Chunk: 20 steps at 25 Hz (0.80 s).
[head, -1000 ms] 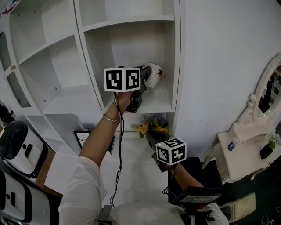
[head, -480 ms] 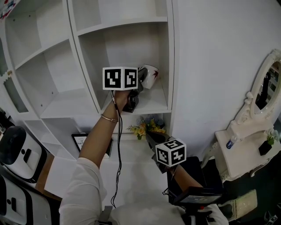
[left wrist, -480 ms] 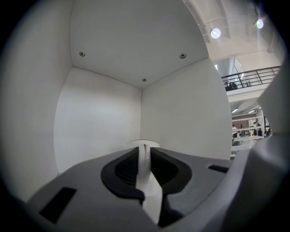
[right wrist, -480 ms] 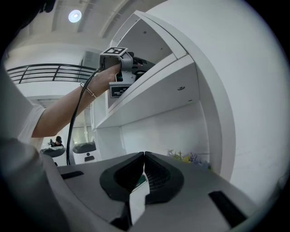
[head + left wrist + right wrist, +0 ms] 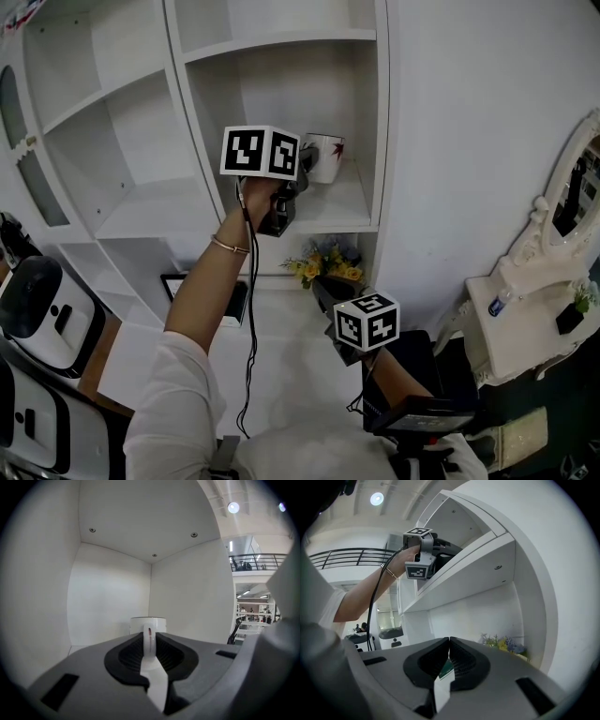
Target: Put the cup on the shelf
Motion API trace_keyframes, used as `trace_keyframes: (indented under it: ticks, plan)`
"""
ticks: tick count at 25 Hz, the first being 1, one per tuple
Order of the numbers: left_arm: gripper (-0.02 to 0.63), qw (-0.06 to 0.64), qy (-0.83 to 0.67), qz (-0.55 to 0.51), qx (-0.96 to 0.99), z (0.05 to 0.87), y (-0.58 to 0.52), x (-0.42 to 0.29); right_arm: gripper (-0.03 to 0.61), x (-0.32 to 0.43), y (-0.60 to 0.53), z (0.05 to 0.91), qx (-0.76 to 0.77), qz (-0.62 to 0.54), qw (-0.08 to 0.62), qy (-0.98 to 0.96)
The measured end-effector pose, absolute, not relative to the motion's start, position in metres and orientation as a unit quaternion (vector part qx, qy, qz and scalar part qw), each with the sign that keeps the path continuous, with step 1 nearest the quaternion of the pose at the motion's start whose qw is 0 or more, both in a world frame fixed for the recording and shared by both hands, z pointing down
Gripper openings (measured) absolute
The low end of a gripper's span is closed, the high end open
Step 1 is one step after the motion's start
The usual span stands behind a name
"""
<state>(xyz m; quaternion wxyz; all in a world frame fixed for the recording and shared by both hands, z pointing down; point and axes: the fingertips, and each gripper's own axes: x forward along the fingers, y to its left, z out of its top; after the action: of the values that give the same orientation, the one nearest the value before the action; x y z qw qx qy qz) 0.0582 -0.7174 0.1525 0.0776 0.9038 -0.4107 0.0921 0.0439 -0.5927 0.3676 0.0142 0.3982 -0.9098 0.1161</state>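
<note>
A white cup (image 5: 326, 157) with a red mark stands upright in the right-hand compartment of the white shelf (image 5: 349, 208), just above or on its board; contact is hidden. My left gripper (image 5: 306, 163) reaches into that compartment from the left, shut on the cup's handle. In the left gripper view the handle (image 5: 149, 638) sits pinched between the two dark pads, and the cup's rim (image 5: 147, 620) rises behind them. My right gripper (image 5: 323, 289) hangs lower, in front of the shelf, shut with nothing in it; its pads (image 5: 440, 656) meet in the right gripper view.
A bunch of yellow and blue flowers (image 5: 328, 266) sits in the compartment below. A framed picture (image 5: 180, 287) leans lower left. White rounded machines (image 5: 37, 309) stand at the left. A white dresser with an oval mirror (image 5: 539, 309) stands at the right.
The cup was tilted a second ago and now stands upright. The left gripper has turned with it and stays in the same compartment. The right gripper has not moved.
</note>
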Motion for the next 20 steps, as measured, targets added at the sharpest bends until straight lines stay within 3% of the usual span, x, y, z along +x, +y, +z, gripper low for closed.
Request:
trace_keyframes:
  ticks: [20]
  plan:
    - [0.067, 0.091, -0.421, 0.11, 0.896, 0.176, -0.715, 0.04, 0.026, 0.046, -0.582, 0.362, 0.398, 0.117, 0.009, -0.91]
